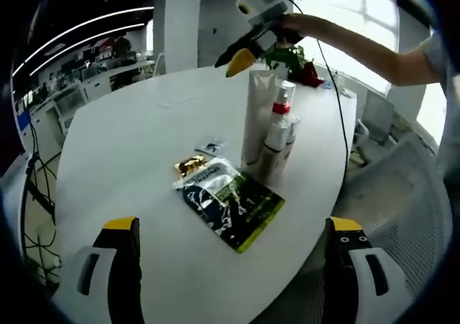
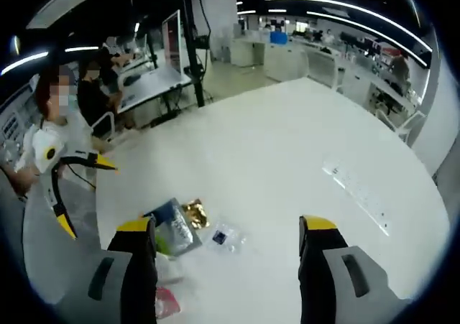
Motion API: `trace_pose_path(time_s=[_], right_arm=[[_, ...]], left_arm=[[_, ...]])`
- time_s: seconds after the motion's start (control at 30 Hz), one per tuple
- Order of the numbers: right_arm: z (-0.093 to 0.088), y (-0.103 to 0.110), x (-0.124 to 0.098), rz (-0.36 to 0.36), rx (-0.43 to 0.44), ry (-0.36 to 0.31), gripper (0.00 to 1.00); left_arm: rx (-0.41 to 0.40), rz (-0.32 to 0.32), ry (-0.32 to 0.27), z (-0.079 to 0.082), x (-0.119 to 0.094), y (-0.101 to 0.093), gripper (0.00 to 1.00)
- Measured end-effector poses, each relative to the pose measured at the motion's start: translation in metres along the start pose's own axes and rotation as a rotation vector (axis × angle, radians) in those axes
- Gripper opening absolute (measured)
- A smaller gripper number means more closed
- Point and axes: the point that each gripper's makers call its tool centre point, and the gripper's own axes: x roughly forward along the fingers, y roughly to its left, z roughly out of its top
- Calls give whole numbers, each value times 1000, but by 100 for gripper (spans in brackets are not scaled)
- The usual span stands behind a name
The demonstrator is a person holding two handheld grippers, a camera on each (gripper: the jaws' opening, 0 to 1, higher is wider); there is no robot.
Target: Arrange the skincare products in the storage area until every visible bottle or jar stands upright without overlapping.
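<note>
On the round white table (image 1: pixel 129 144) stands a tight group: a tall white tube (image 1: pixel 257 116), a white bottle with a red band (image 1: pixel 283 103) and two smaller white bottles (image 1: pixel 275 141). In front of them lie a green-and-black sachet pack (image 1: pixel 230 202), a gold sachet (image 1: pixel 189 166) and a small clear sachet (image 1: pixel 210 148). My left gripper (image 1: pixel 233 225) is open and low over the near table edge, just short of the pack. My right gripper (image 1: pixel 241 62) hangs in the air above the tube. In its own view the right gripper (image 2: pixel 226 225) is open over the pack (image 2: pixel 172 234), gold sachet (image 2: pixel 195 213) and clear sachet (image 2: pixel 221 236).
A potted plant with a red flower (image 1: pixel 296 59) stands behind the bottles, beside a cable. A mesh chair (image 1: pixel 402 195) is at the table's right side. The left gripper (image 2: pixel 83 195) shows at the left, held open. People sit at desks (image 2: pixel 151 80) beyond the table.
</note>
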Motion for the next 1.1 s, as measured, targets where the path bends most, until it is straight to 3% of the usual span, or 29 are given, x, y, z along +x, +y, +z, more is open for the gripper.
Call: trace_pose_path(time_s=[0.4, 0.47, 0.83, 1.0, 1.1], right_arm=[[-46, -3, 53, 36, -20, 153, 73], [-49, -3, 62, 42, -35, 150, 72], [-72, 0, 93, 80, -114, 300, 66], [-83, -2, 102, 53, -32, 363, 58], [-87, 5, 102, 71, 33, 388, 59]], left_arm=[[-17, -10, -15, 4, 0, 0, 99], [-20, -6, -21, 5, 0, 1, 99], [-31, -1, -20, 5, -1, 4, 99], [-48, -6, -30, 7, -2, 4, 98], [-46, -4, -32, 8, -2, 4, 98]])
